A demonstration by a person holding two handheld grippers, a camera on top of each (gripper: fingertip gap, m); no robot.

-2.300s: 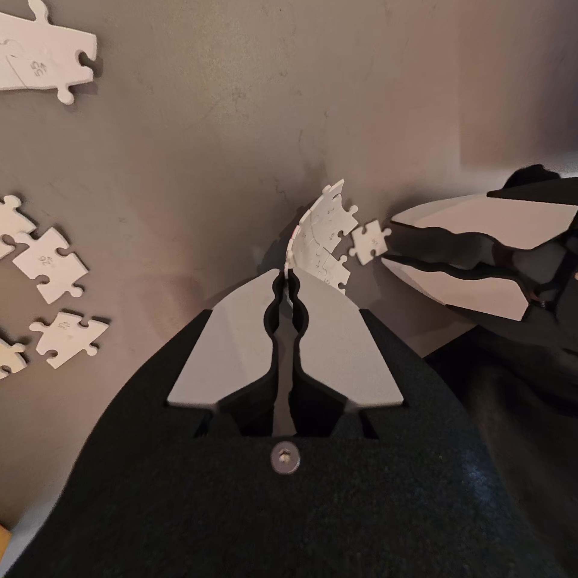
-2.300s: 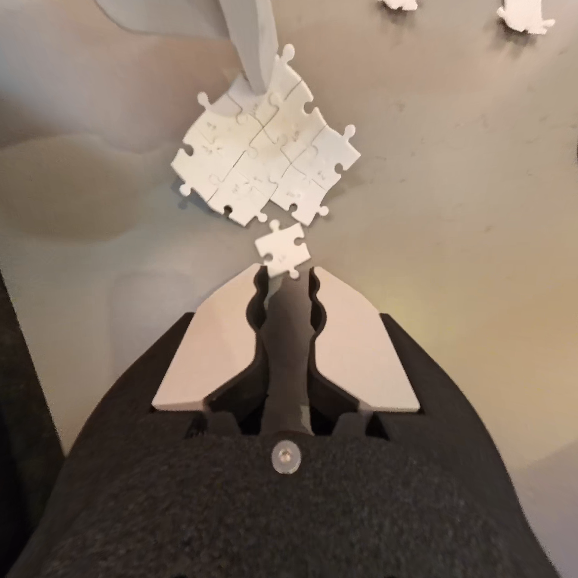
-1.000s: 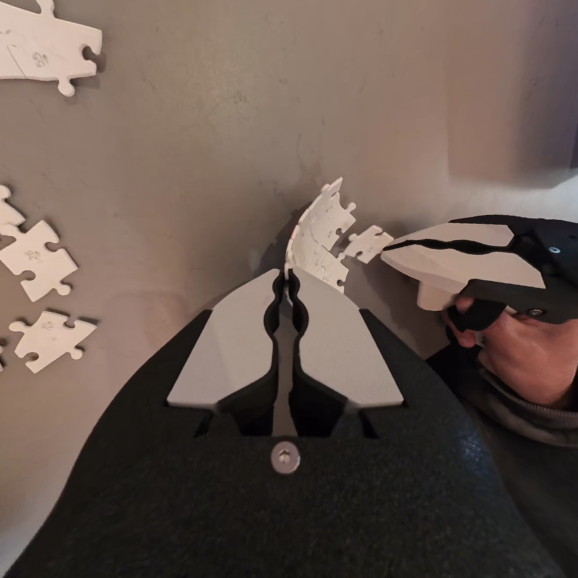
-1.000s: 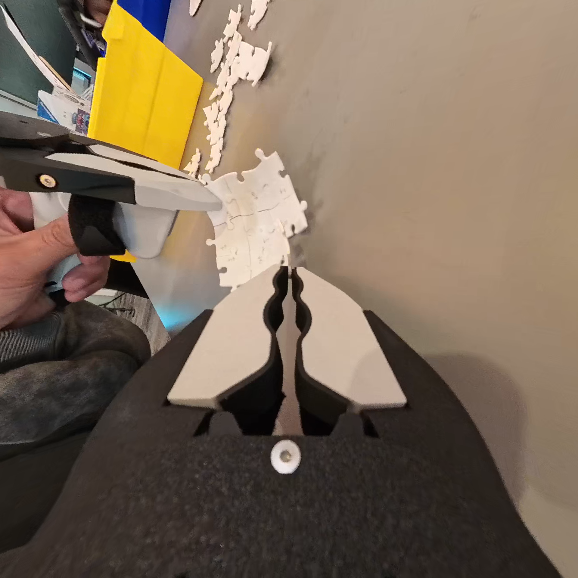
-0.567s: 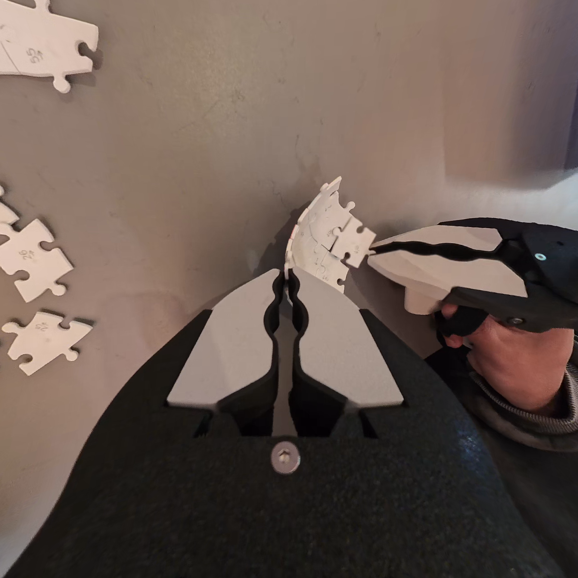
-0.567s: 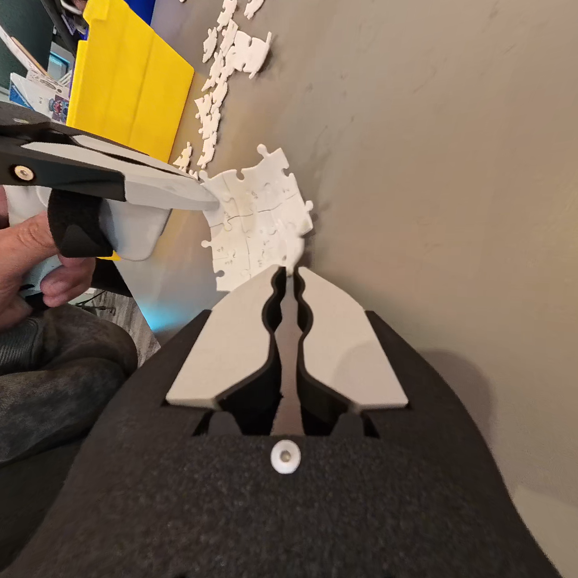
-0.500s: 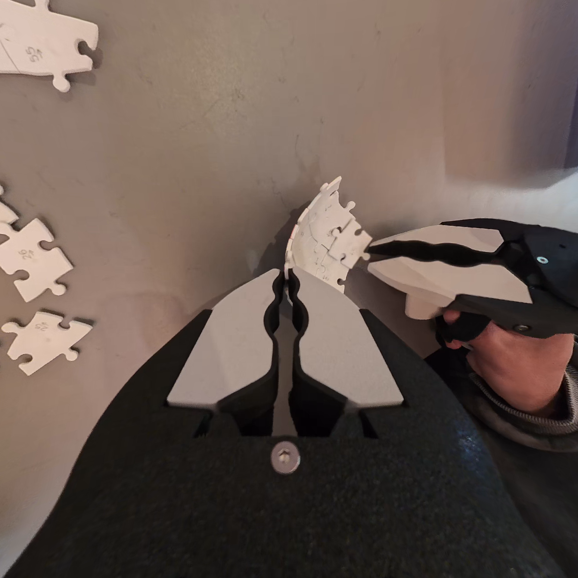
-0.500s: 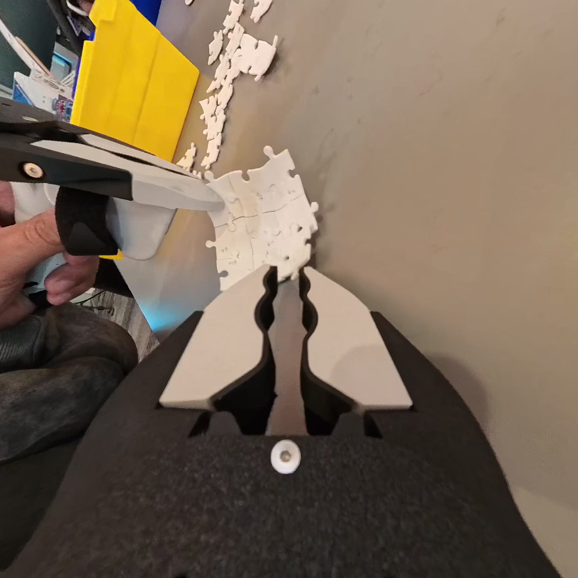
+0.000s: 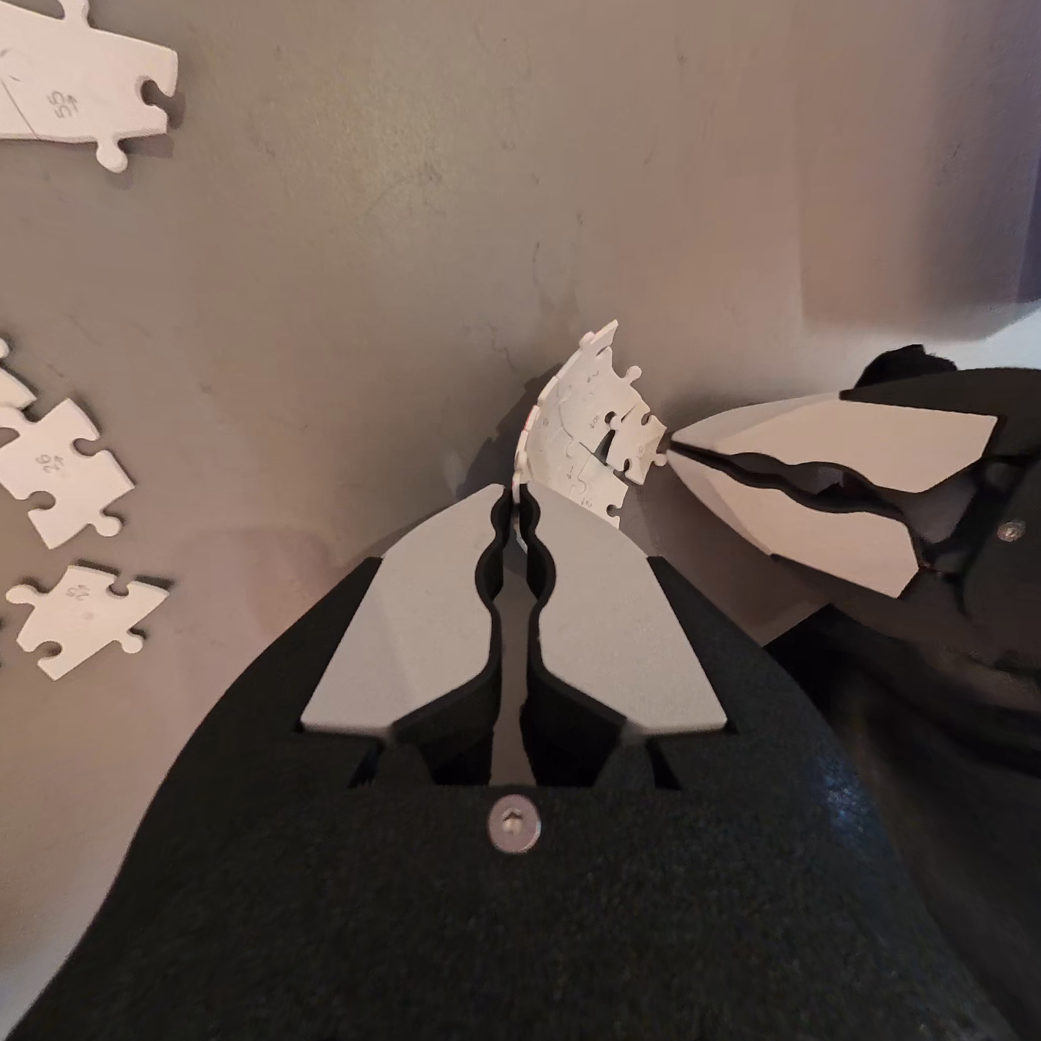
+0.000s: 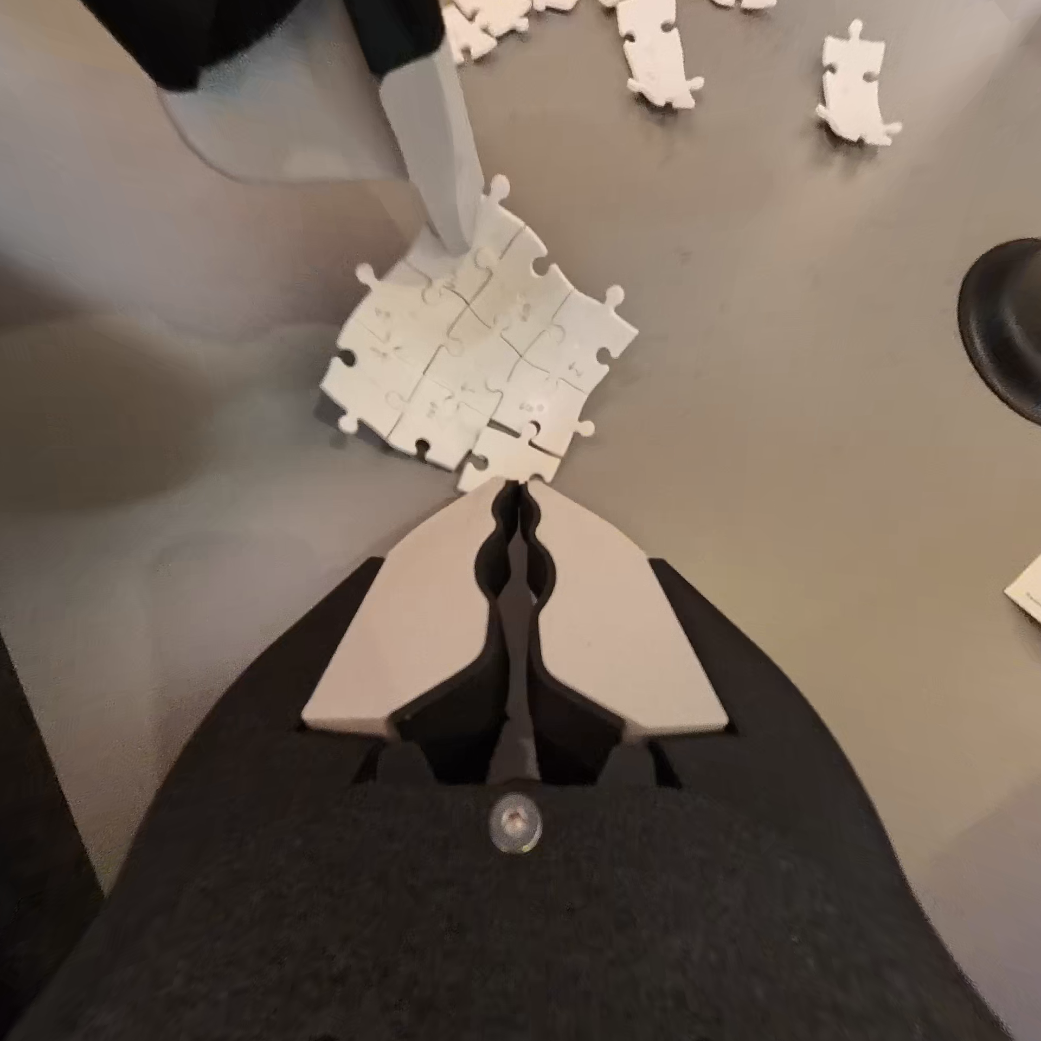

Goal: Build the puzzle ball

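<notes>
Because your left gripper (image 9: 514, 489) clamps the curved puzzle panel (image 10: 479, 349) by its edge, it stands off the table (image 9: 338, 253), free to take pieces; your right gripper (image 10: 517, 485), pinched on the new piece (image 10: 510, 459), presses it into that rim, seam seemingly unseated; beyond, loose pieces (image 10: 659, 62) lie ready.

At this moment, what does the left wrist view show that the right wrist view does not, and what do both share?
Only the left wrist view shows the panel's curve edge-on, a dark gap beside the added piece, and the right gripper from the side.

Only the right wrist view shows the panel's face as a grid, a black round object and a paper corner.

Both show the assembled panel, the added piece and both shut grippers.
</notes>
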